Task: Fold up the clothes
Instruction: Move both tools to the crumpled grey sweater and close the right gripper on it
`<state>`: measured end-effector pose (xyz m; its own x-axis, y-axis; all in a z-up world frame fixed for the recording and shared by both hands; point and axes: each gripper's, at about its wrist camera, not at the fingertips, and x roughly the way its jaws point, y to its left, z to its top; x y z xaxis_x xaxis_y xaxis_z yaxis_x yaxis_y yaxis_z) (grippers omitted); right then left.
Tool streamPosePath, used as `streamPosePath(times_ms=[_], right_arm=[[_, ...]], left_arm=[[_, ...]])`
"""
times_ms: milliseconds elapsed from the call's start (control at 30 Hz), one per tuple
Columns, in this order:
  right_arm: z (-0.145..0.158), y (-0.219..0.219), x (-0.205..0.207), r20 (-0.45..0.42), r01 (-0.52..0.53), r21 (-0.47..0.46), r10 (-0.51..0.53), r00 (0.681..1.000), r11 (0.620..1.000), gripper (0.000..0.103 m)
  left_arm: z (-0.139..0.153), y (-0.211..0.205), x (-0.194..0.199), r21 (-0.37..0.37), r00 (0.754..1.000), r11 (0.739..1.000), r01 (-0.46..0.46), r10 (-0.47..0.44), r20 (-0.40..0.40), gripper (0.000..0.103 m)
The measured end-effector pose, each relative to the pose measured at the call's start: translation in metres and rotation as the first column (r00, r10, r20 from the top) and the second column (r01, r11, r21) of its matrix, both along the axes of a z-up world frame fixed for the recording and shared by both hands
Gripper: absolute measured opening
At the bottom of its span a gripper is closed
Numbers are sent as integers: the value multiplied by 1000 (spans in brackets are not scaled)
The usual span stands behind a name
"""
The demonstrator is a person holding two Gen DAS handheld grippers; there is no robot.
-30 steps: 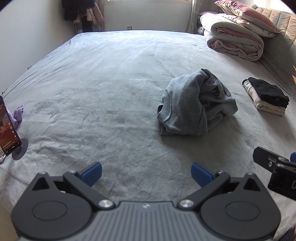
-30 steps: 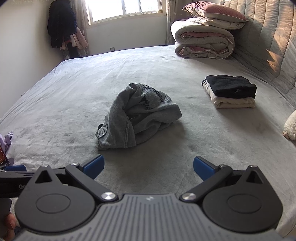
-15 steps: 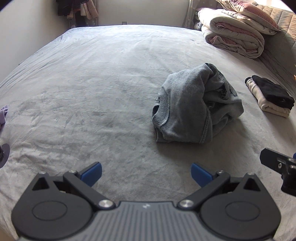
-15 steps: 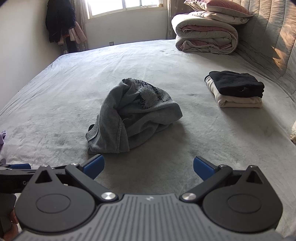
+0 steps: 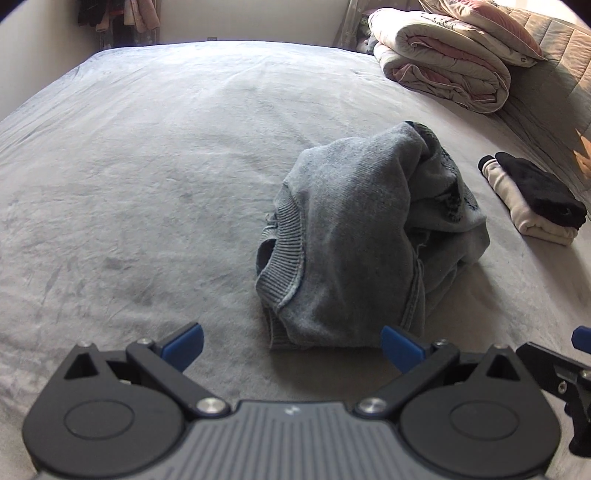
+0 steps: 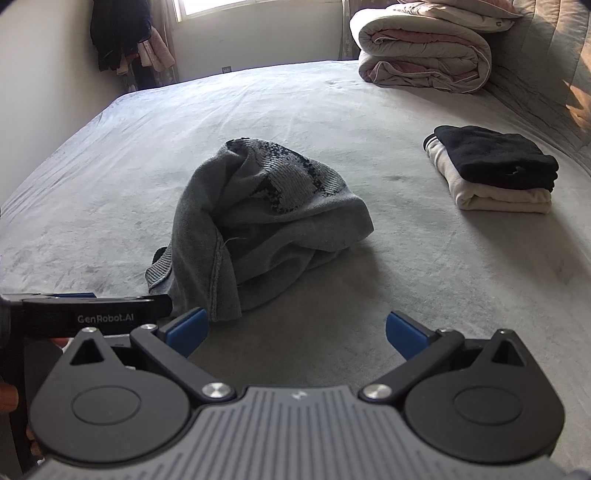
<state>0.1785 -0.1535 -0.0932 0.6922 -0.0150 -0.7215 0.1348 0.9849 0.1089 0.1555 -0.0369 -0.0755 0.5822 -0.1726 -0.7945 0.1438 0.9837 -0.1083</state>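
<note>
From your left wrist camera, your left gripper (image 5: 291,345) is spread wide with nothing between its blue pads. The crumpled grey sweater (image 5: 362,240) lies just past the fingertips, in line with the gap and a little toward the right pad, its ribbed hem (image 5: 282,251) turned to the left side of the heap. It sits on the grey bedspread (image 5: 147,166), apart from both pads. Right of the sweater, well apart from it, is a folded stack (image 5: 532,199), a black garment on a cream one. Beyond the sweater, at the far right corner of the bed, a rolled duvet (image 5: 443,59) lies under a pillow (image 5: 491,26). Part of your right gripper (image 5: 554,369) shows at the lower right edge. Left of the sweater the bedspread is bare out to its far edge, where clothes hang (image 5: 122,14) by the wall.

From your right wrist camera, your right gripper (image 6: 295,330) is also spread wide and holds nothing. The sweater (image 6: 258,221) lies ahead and left of the gap, its nearest fold just beyond the left pad; whether they touch you cannot tell. A dark knitted pattern (image 6: 288,173) shows on top of the heap. Your left gripper (image 6: 92,314) reaches in from the left edge, its tip just beside the sweater's near left corner. The folded stack (image 6: 495,170) lies right of the sweater, with bare bedspread (image 6: 406,240) between them. The duvet (image 6: 424,55) sits far beyond the sweater to the right, under the window (image 6: 240,3).
</note>
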Motion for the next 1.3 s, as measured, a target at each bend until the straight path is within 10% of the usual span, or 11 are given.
streamPosePath(times_ms=[333,633,767,1300], right_arm=[[-19,-23,50,-25,-55,82,57,998,995,101],[-43,-38,93,-67,-70,254,90,994,965,49],[-55,-33,96,-85,-78,293,108,991,953,10],[-9,-11,30,-33,-189,199,199,979,962,7]], left_arm=[[-14,-4,24,5,999,999,32,-32,-14,102],[-36,-3,32,-3,993,998,59,-59,-106,100],[-43,-5,27,19,992,997,79,-76,-100,100],[-18,35,-14,-59,992,997,51,-58,-111,102]])
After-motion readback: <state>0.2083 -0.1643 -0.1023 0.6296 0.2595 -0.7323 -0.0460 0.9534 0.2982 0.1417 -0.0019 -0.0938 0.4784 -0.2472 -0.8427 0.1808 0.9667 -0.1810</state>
